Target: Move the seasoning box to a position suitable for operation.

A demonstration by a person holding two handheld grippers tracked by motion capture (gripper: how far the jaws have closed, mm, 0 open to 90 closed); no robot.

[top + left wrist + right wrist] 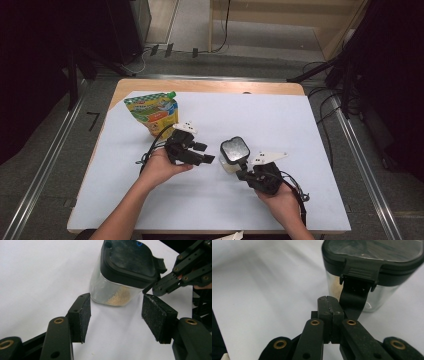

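Clear square plastic jar (pixel 233 156) with a dark latching lid (pixel 130 258) stood on the white table sheet (pixel 280 120), between both grippers. Left gripper (pixel 116 312), jaws apart, sat just short of the jar, pads not touching. Right gripper (pixel 330 306), jaws pressed together on nothing, tips at the lid's latch tab (pixel 359 271); contact hard to judge. Tan grains (pixel 120 296) inside, partly blurred. Behind the jar, well apart, a green-yellow spouted pouch (pixel 152 112), print unreadable.
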